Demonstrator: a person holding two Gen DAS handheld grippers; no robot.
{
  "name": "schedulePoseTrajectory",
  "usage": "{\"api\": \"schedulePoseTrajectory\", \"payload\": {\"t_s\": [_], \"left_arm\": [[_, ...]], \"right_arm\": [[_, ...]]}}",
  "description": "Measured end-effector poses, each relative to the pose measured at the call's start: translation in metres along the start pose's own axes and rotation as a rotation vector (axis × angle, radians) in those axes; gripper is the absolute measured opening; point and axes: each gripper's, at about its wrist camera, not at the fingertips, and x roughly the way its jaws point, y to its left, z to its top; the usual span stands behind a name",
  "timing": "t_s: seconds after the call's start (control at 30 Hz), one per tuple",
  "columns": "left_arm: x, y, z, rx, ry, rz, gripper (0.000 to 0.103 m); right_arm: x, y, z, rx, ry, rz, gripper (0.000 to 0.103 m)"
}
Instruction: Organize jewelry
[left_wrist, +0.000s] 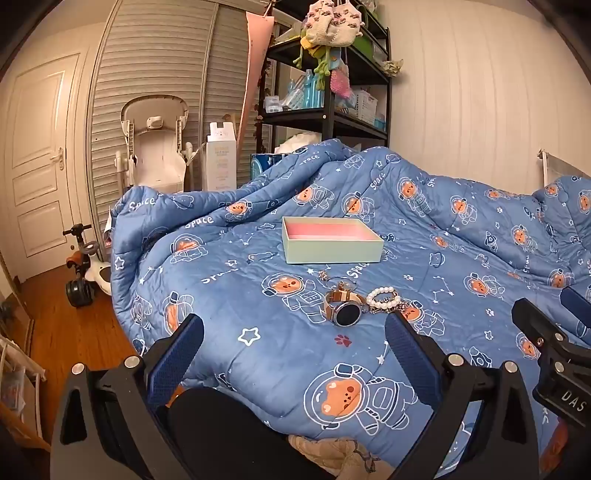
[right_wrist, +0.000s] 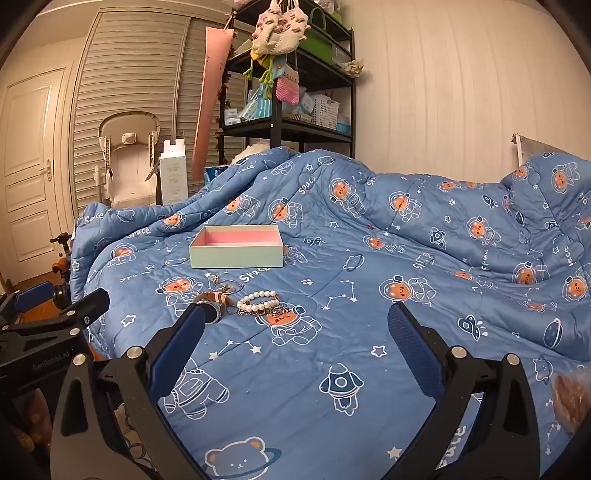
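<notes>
Left gripper (left_wrist: 295, 354) and right gripper (right_wrist: 297, 339) — jaws spread wide, nothing between them — hover over the quilt (left_wrist: 258, 354); ahead lie watch (left_wrist: 341, 306), pearl bracelet (left_wrist: 382, 298), and beyond these the open box (left_wrist: 332, 240).

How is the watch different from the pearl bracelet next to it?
The watch has one big round dark face on a rose-gold metal band; the pearl bracelet is made of many small white beads. The watch looks chunkier, and the pearl bracelet is a thinner ring. The watch lies to the left, and the pearl bracelet to the right, by a tangle of chain. Both lie on the blue quilt, outside the box.
</notes>
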Motion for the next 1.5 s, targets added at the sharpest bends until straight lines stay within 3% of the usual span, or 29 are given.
{"api": "schedulePoseTrajectory", "payload": {"t_s": [1.5], "left_arm": [[0.0001, 0.0003, 0.0, -0.002, 0.003, 0.001, 0.097]], "right_arm": [[-0.0008, 0.0001, -0.0014, -0.011, 0.006, 0.008, 0.098]]}}
